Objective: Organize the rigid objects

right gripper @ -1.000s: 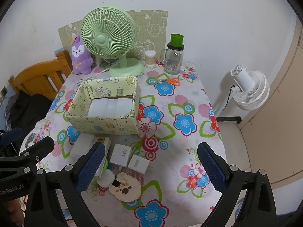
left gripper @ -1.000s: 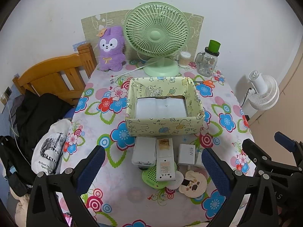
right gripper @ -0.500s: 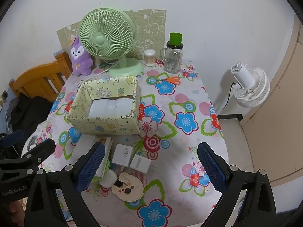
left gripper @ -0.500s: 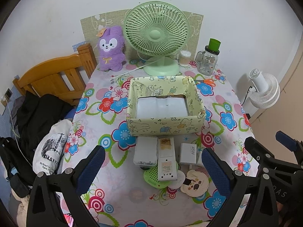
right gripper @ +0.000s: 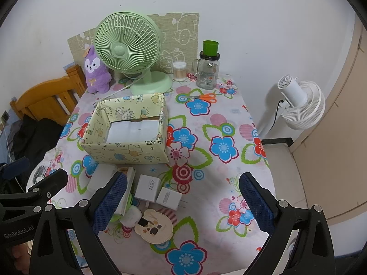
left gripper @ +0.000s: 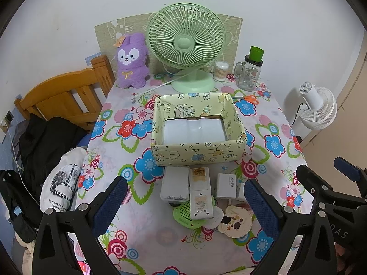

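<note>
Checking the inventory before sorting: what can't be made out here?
- Smaller charger: left wrist view, mostly behind the left tongs' pad.
- Remote: right wrist view, partly behind the right tongs' pad.
- Remote label print: too small.
- Box floor: lining covers it.

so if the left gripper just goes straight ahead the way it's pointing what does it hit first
Probably the white remote lying before the yellow box; the left gripper is open and centred over it, though depth is hard to judge.

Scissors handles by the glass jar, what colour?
Orange; the scissors show best in the right wrist view.
</note>
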Motion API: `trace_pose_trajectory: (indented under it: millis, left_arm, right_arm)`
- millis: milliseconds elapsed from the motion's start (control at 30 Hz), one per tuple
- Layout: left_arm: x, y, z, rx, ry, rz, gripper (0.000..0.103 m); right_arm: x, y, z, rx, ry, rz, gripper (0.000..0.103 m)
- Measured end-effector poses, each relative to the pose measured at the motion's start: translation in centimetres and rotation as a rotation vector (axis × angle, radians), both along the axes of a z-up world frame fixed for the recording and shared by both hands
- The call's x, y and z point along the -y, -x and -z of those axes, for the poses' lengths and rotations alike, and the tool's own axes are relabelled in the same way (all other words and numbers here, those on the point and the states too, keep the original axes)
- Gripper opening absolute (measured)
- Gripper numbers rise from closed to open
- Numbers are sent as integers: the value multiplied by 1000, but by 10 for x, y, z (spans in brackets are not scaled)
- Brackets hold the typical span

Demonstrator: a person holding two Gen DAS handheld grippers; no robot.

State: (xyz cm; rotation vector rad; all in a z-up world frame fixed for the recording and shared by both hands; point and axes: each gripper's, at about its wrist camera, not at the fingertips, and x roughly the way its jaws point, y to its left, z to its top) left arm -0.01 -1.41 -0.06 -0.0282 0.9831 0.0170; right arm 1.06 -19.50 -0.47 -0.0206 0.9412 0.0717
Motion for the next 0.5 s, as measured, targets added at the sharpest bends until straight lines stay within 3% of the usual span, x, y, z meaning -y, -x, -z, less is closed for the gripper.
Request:
trace_pose_trajectory:
  millis: [500]
  left_arm:
    - [4, -2, -1, -3, -11, 24, 101]
  right_arm:
    - [3, -1, 2, -11, 13, 12, 100]
